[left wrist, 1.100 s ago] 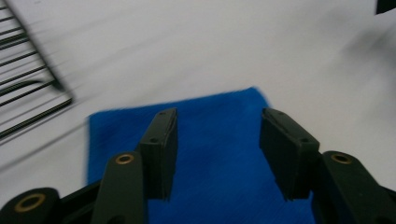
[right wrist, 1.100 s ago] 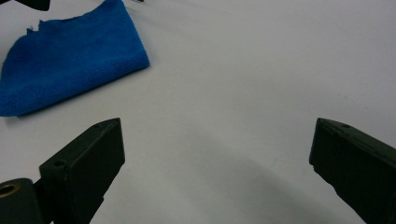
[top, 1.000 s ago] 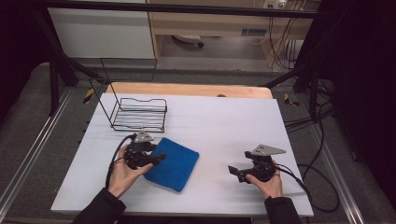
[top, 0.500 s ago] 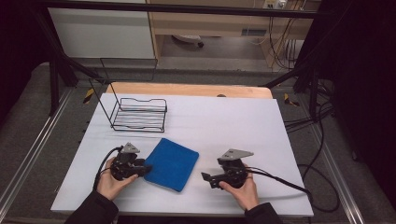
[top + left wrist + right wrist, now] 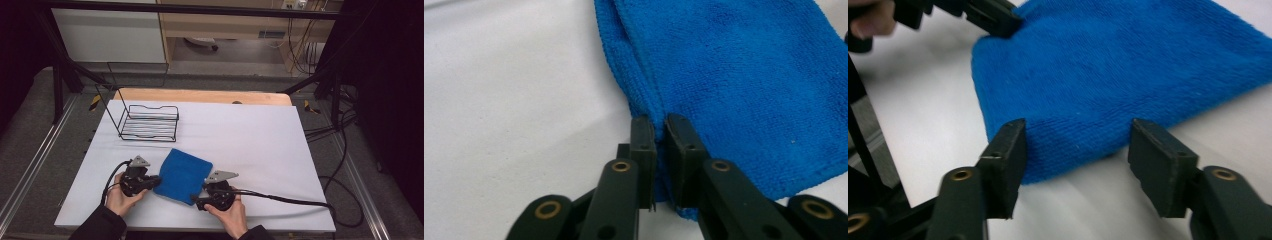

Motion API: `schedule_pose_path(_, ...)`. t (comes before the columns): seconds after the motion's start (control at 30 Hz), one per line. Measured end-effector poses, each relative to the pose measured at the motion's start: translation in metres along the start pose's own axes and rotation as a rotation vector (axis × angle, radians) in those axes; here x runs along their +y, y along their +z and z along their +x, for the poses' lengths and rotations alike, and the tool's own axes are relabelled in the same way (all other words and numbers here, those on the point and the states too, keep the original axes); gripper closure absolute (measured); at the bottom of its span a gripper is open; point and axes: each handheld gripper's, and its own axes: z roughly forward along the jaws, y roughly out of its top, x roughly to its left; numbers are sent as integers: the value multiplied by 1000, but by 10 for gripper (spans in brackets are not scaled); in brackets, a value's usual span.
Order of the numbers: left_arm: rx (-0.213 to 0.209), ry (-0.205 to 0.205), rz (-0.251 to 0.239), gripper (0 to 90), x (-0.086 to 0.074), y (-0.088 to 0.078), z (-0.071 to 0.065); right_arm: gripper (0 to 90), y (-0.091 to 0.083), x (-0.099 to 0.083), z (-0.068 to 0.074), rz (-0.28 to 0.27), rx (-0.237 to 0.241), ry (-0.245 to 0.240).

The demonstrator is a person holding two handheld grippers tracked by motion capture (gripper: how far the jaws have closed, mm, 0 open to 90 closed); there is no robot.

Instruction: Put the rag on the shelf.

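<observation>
Between the left gripper's [image 5: 660, 131] clamped jaws, blue cloth's [image 5: 734, 75] edge disappears.

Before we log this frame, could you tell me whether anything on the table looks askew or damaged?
Nothing looks damaged or spilled. The folded blue microfibre cloth lies at an angle to the white table's edges, and the black wire basket stands upright. The left tool is pinching the cloth's edge.

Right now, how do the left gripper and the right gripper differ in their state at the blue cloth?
The left gripper is shut on the blue cloth's edge; the right gripper is open, its jaws wide apart around another edge. Both are hand-held, low at the cloth on the white table.
</observation>
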Motion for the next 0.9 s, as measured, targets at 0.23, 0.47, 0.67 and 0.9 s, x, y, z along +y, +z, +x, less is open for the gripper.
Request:
schedule_pose_path(0.23,4,-11,-4,850,0,-1,0,588,11,-1,6,16,-13,46)
schedule_pose_path(0.47,-2,-37,-9,852,-1,-3,0,831,10,-2,6,28,-58,37)
schedule_pose_path(0.67,-40,-65,-22,853,-1,-8,-2,897,3,0,-4,33,-25,41)
schedule_pose_path(0.9,-73,-55,-16,852,-1,-6,-27,897,-17,7,-24,61,-24,29)
